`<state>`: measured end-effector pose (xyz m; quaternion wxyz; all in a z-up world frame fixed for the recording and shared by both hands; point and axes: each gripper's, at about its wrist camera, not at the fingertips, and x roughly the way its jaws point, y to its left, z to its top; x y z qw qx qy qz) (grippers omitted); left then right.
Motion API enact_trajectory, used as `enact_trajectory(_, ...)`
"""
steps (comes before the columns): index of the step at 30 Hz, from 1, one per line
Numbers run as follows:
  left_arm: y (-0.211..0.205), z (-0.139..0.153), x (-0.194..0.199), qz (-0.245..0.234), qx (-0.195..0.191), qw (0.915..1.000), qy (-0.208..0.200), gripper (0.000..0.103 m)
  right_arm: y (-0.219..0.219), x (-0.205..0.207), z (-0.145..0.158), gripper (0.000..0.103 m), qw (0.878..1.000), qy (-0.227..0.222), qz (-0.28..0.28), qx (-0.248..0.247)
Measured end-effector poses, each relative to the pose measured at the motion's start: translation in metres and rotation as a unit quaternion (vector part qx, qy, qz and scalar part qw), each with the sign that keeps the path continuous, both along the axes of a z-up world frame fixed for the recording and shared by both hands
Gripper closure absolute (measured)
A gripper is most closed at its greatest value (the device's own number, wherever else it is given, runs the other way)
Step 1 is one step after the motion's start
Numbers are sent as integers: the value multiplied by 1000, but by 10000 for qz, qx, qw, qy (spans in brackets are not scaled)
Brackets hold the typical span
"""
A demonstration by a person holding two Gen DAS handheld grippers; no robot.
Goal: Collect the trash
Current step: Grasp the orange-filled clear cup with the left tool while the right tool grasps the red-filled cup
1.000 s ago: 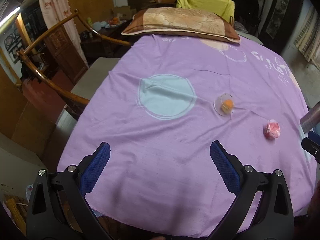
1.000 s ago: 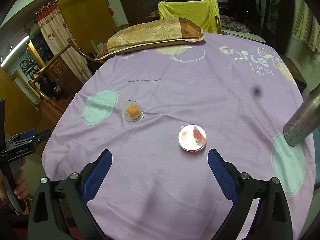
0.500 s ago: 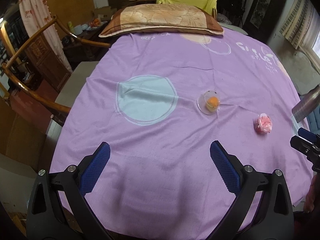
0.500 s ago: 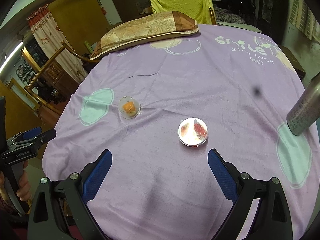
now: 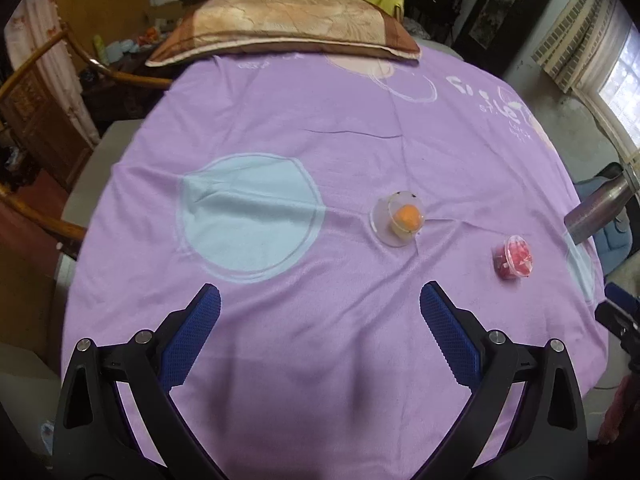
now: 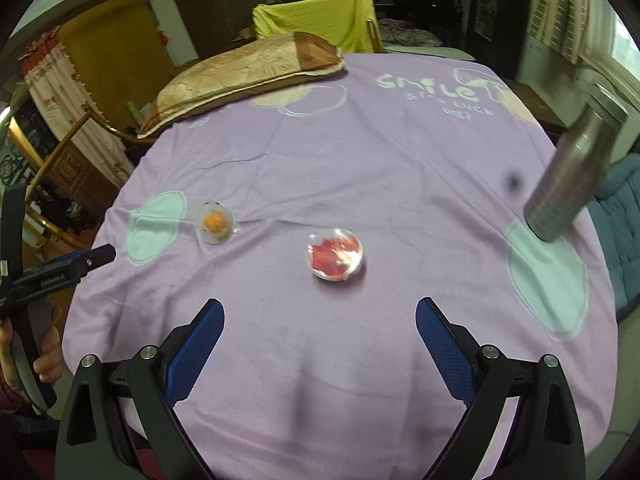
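Note:
Two small clear plastic cups lie on the purple cloth [image 5: 280, 128] of a round table. One holds orange remains [image 5: 400, 220], also in the right wrist view [image 6: 215, 222]. The other holds red remains [image 5: 514, 258], also in the right wrist view [image 6: 335, 254]. My left gripper [image 5: 320, 320] is open and empty above the near cloth, the orange cup ahead to its right. My right gripper [image 6: 320, 324] is open and empty, the red cup just ahead of it.
A steel bottle [image 6: 572, 172] stands at the table's right edge, also in the left wrist view [image 5: 600, 210]. A brown pillow [image 5: 288, 28] lies at the far edge. Wooden chairs [image 5: 36, 80] stand on the left. The left gripper's side shows in the right wrist view [image 6: 60, 272].
Both grippers have moved forward over the table, so the cups sit closer in view. The left view has swung right. Both grippers stay open.

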<state>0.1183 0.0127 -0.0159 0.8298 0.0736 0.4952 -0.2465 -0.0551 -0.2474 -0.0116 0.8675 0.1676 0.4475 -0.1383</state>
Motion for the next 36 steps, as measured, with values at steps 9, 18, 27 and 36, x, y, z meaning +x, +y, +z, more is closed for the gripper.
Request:
enact_trajectory(9,-80,-27,27,-984,74,9951,-73,7,-11,-49,-4,8,9947,272,-978,-185)
enact_trajectory(18,-114,-69,51,-1258,132,9919,113,25,-7,-99,2,8,9811,581,-1754,-584)
enact_trajectory(27,-87,-57,45,-1206,-222,9923,173,54,-9,-94,5,8,9841,516,-1562,-674)
enact_trajectory(36,-30,-37,11,-826,-205,9960,273,54,-29,-17,-19,8,9967,250,-740,200)
